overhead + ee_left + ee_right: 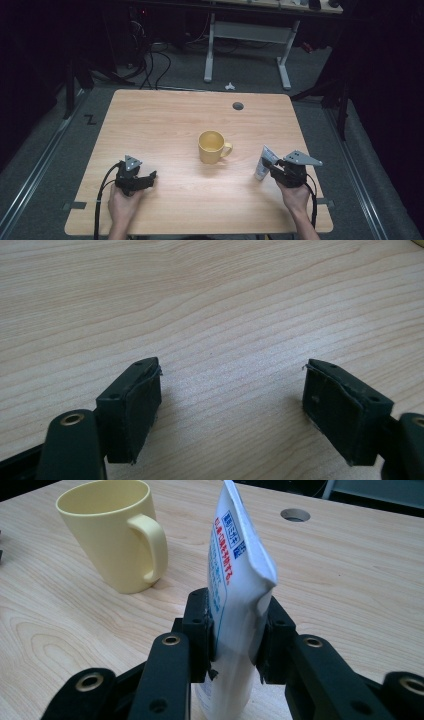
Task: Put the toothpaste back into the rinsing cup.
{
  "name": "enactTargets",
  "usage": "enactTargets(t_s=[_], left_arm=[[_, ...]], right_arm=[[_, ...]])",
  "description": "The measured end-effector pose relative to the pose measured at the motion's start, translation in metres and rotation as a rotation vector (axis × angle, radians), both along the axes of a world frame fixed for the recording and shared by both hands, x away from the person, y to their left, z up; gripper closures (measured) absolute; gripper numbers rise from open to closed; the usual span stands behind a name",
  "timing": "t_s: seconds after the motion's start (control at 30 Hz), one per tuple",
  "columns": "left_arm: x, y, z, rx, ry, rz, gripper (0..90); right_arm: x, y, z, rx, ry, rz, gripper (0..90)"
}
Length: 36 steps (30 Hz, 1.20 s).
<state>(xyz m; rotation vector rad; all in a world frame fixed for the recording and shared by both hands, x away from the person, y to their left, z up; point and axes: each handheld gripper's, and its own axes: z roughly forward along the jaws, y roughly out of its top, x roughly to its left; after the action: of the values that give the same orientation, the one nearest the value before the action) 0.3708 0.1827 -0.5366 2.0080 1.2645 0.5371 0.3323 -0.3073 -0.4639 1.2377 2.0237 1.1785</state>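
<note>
Tube (239, 580): upright between your right hand-held gripper's (235, 637) pads, clamped at its lower body; grasp step. Mug (112, 532) stands ahead-left. Left hand-held gripper (232, 402) rests wide, empty. Next, you lift clear of the tabletop (165, 120), likely toward the mug.

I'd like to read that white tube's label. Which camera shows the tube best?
The right gripper view: the white tube stands close up between the jaws, its print visible. The high view shows the tube small, right of the yellow mug. The left gripper view looks at bare tabletop.
</note>
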Motion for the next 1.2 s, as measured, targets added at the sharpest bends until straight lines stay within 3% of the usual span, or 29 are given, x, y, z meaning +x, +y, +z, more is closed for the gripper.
enactTargets(t_s=[0.7,1.2], left_arm=[[0.000,0.000,0.000,0.001,0.000,0.001,23.6],[0.000,-0.001,0.000,0.002,0.000,0.005,23.5]], right_arm=[[0.005,0.000,0.021,0.012,-0.017,0.036,71.2],[0.016,0.011,0.051,0.011,-0.051,0.094,71.2]])
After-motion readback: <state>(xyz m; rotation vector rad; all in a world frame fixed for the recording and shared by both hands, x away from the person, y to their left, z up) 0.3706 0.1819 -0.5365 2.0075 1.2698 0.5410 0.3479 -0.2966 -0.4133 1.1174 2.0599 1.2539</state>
